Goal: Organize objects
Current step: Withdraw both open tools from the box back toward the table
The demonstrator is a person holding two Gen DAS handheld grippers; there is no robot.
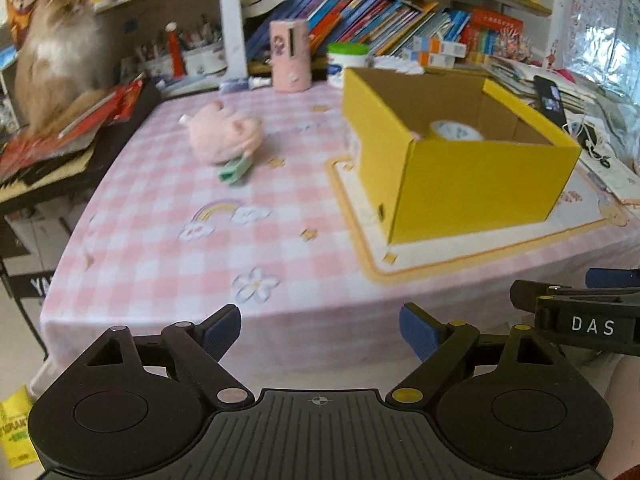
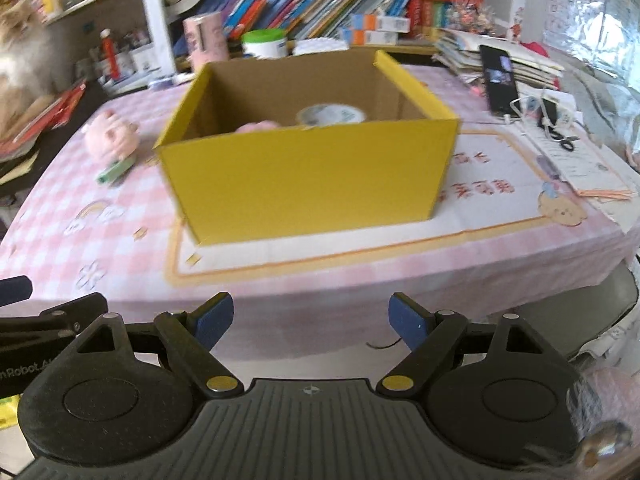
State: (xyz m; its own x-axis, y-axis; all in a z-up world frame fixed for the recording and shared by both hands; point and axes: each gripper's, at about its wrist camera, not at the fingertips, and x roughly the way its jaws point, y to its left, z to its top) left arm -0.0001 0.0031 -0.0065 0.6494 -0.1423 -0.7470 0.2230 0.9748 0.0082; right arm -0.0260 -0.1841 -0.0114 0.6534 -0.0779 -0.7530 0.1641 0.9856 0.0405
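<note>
Both claws are just hanging off the near edge of the table; left gripper spread wide with nothing in it; right gripper same, released and empty; yellow box sits open on a mat right of centre, tape roll and something pink inside; pink plush lies on the checked cloth left of the box, touching a green clip; cat sits far left.

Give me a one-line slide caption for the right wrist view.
Right gripper, jaws open and empty, facing the yellow box holding a tape roll; pink plush left on the checkered tablecloth.
</note>
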